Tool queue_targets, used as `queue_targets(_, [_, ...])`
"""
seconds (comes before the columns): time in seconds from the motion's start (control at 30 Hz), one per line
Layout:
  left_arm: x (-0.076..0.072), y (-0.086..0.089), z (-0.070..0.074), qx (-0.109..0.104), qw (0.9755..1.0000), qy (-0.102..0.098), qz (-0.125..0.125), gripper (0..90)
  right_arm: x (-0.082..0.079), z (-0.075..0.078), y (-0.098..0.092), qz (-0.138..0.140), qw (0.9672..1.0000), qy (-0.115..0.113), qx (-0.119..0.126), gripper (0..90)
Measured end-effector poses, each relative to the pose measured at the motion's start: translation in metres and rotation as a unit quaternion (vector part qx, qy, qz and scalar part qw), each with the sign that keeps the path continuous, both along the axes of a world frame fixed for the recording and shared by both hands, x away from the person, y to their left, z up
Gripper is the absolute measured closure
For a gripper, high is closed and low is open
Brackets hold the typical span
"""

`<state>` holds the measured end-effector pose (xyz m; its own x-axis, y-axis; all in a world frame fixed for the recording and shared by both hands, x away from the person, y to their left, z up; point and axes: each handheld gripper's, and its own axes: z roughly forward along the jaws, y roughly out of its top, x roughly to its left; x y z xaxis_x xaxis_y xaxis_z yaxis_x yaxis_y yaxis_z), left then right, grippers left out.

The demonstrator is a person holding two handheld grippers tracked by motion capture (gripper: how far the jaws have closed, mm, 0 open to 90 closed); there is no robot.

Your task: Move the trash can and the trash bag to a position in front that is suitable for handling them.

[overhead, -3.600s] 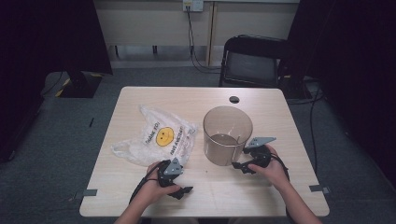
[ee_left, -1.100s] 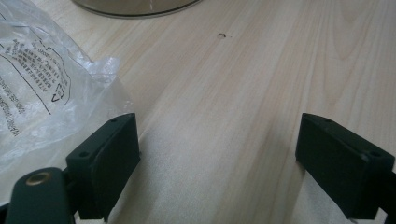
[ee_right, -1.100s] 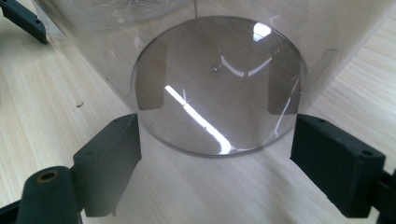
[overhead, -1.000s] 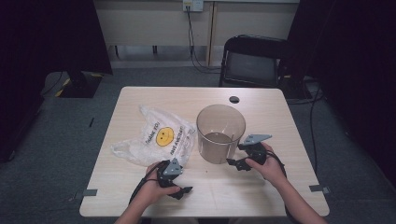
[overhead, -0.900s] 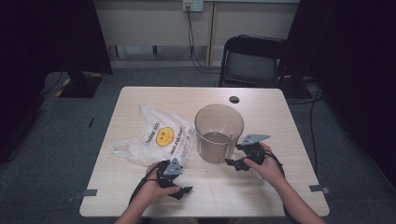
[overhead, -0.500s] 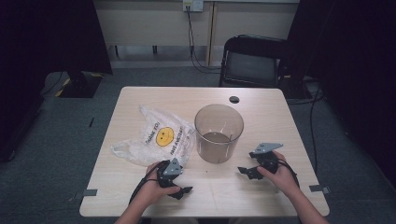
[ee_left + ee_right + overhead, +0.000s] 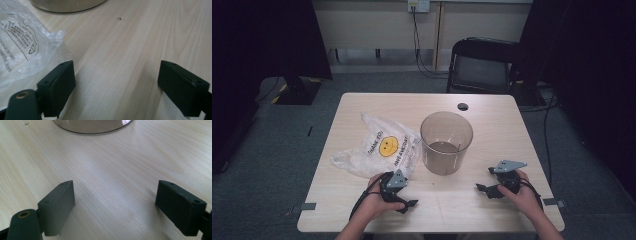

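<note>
Beside bin (image 7: pixel 446 142): right hand-held gripper (image 7: pixel 486 189) withdrawn, spread, empty; left hand-held gripper (image 7: pixel 408 204) spread, unmoved.

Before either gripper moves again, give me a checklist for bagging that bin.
1. Left gripper open, nothing between its fingers: ok.
2. Right gripper open, empty, clear of the bin: ok.
3. Clear bin upright on the table: ok.
4. Plastic bag within the left gripper's reach, beside its finger: ok.
5. Bag mouth open and findable: cannot tell, it lies crumpled.
6. Bin empty: cannot tell.
</note>
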<state>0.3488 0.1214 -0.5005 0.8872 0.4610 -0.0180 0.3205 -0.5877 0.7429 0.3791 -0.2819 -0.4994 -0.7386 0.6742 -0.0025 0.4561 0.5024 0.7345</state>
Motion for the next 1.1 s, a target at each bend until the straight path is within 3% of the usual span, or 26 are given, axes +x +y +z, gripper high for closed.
queue_targets(0.1, [0.0,0.001,0.001,-0.006,0.9999,0.01,0.007,15.2,0.0,0.0,0.0,0.0,1.0,0.0,0.0,14.8])
queue_targets(0.27, [-0.003,0.0,0.007,0.006,0.9999,0.012,0.002,15.5,0.0,0.0,0.0,0.0,1.0,0.0,0.0,14.8])
queue_targets(0.33, [-0.006,0.0,0.015,0.017,0.9997,0.019,0.007,15.6,0.0,0.0,0.0,0.0,1.0,0.0,0.0,14.8])
queue_targets(0.43, [-0.008,0.002,0.026,0.006,0.9996,0.025,0.005,15.6,0.0,0.0,0.0,0.0,1.0,0.0,0.0,14.8])
queue_targets(0.53, [-0.006,0.004,0.033,0.005,0.9999,0.014,0.006,15.6,0.0,0.0,0.0,-0.001,1.0,0.0,0.0,14.8])
queue_targets(0.8, [0.022,0.011,0.042,-0.005,0.999,0.013,0.042,15.5,0.0,0.0,0.0,-0.002,1.0,0.0,0.0,14.8])
queue_targets(1.1, [0.057,0.012,0.032,-0.009,0.9961,0.019,0.085,15.9,0.0,0.0,0.0,-0.001,1.0,0.0,0.0,14.8])
